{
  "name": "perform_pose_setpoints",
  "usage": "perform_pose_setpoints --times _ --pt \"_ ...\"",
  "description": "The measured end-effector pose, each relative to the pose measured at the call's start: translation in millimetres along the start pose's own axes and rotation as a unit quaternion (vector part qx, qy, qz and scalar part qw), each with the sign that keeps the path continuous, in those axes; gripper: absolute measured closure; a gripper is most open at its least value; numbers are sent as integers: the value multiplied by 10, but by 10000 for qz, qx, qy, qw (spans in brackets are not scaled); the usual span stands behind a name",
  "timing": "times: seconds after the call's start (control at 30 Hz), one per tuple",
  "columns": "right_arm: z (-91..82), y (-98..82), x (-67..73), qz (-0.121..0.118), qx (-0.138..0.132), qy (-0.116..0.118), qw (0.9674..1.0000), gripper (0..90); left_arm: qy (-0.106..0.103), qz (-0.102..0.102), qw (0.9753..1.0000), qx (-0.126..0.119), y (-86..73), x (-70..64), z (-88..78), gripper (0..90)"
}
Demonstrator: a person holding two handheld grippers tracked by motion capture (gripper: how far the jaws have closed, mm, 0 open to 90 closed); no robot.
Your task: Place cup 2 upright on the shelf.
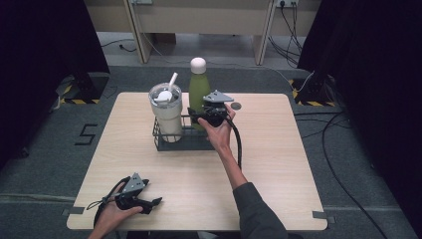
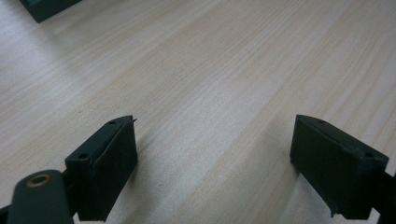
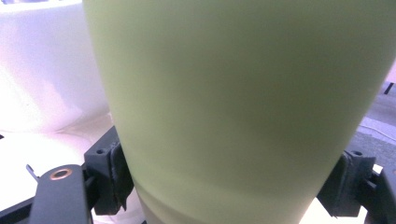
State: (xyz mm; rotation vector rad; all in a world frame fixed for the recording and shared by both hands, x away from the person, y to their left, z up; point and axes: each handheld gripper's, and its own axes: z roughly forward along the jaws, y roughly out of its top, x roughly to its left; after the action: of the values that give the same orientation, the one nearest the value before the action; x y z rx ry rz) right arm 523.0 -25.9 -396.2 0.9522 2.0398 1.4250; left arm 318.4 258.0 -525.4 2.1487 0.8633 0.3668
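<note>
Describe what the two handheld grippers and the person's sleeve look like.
Both grippers are black, each topped by a grey three-cornered plate. The left gripper has blocky rectangular black jaws and a brass-coloured rivet on its linkage. The right gripper trails a thick black cable along the forearm. The right arm wears a dark grey long sleeve.

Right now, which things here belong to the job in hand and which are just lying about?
In the job:
green bottle, clamped by the right gripper
black wire basket that the bottle stands in

Lying about:
cream tumbler with straw, also in the basket
left gripper, open, idle over the table
</note>
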Motion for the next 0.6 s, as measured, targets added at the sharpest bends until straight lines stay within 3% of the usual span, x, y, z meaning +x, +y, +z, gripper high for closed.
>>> perform_pose_setpoints --times 0.17,0.6 --pt "23 -25 15 -55 -7 -17 10000 210 -1 1 10000 1 0 0 0 140" --pt "83 -186 3 72 76 20 9999 210 -1 3 10000 1 -1 1 -1 140"
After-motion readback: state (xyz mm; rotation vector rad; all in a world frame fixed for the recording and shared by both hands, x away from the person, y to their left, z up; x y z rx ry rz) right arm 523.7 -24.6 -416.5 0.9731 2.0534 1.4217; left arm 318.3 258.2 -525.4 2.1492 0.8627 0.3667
